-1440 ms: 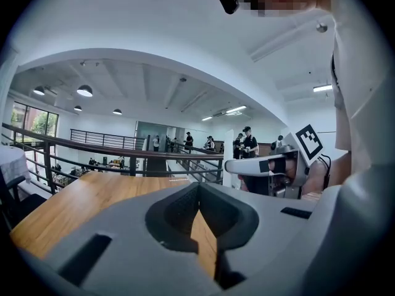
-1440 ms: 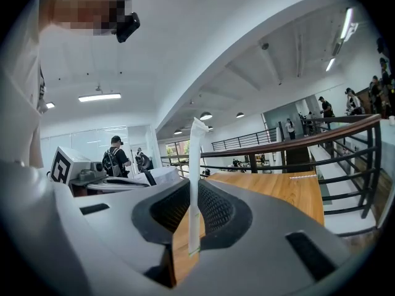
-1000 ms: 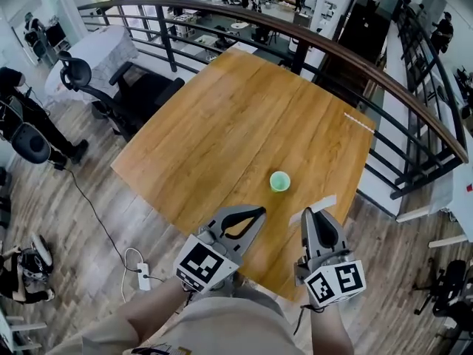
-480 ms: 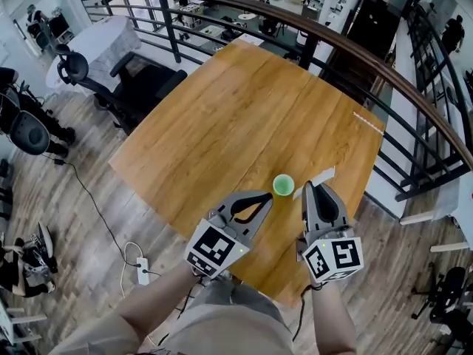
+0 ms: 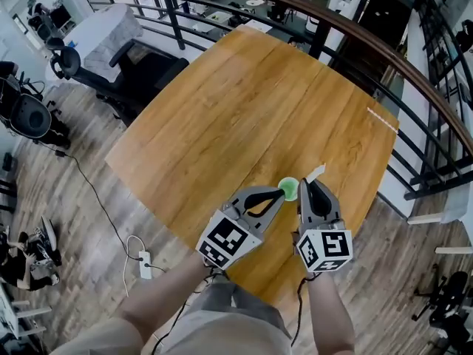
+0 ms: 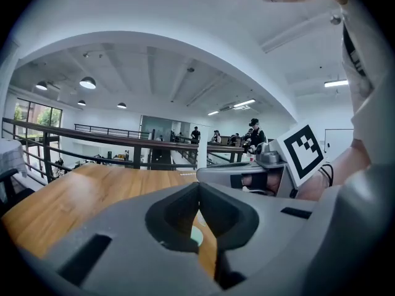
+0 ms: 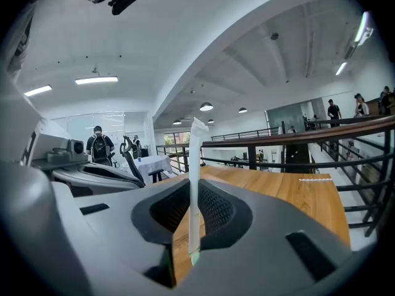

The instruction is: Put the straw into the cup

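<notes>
Head view puts the small green plastic cup (image 5: 287,188) on the wooden bench (image 5: 236,102), right at the left gripper (image 5: 279,195) tip. Only that gripper's own view shows its jaws clenched together, empty. The right gripper (image 7: 194,193) view shows its jaws grasping the white paper-wrapped straw (image 7: 197,165).
</notes>
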Available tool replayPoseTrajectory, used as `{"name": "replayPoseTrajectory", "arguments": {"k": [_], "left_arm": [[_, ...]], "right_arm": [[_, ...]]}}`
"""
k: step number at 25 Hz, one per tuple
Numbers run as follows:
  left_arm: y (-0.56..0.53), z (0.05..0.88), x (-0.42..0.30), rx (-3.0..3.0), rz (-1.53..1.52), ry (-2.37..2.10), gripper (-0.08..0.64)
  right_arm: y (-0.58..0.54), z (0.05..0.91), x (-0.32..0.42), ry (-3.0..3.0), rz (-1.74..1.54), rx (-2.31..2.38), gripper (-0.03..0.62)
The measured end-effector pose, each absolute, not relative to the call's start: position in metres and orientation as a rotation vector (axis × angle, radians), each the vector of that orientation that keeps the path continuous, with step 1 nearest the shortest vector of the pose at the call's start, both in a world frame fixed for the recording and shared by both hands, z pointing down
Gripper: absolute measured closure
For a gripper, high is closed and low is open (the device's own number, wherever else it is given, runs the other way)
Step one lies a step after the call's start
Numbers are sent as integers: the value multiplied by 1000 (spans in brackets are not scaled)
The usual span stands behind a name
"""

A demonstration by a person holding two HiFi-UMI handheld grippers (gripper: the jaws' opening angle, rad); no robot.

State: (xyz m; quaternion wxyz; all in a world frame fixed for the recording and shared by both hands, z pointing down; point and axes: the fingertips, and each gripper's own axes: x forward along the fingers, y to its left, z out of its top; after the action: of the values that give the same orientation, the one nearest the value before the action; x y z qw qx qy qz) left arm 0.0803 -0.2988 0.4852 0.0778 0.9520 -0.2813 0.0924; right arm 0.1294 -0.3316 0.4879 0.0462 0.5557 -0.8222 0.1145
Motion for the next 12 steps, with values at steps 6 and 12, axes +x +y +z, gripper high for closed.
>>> {"name": "replayPoseTrajectory", "arguments": {"k": [6,12], "left_arm": [[-317,526,93,2787,345,-808,546],[-322,566,102,2729,417,-780,546]], "right_arm": [[-353,529,137,-2459,419,1679,546],[-363,570,143,-2420,474,1679,546]]}}
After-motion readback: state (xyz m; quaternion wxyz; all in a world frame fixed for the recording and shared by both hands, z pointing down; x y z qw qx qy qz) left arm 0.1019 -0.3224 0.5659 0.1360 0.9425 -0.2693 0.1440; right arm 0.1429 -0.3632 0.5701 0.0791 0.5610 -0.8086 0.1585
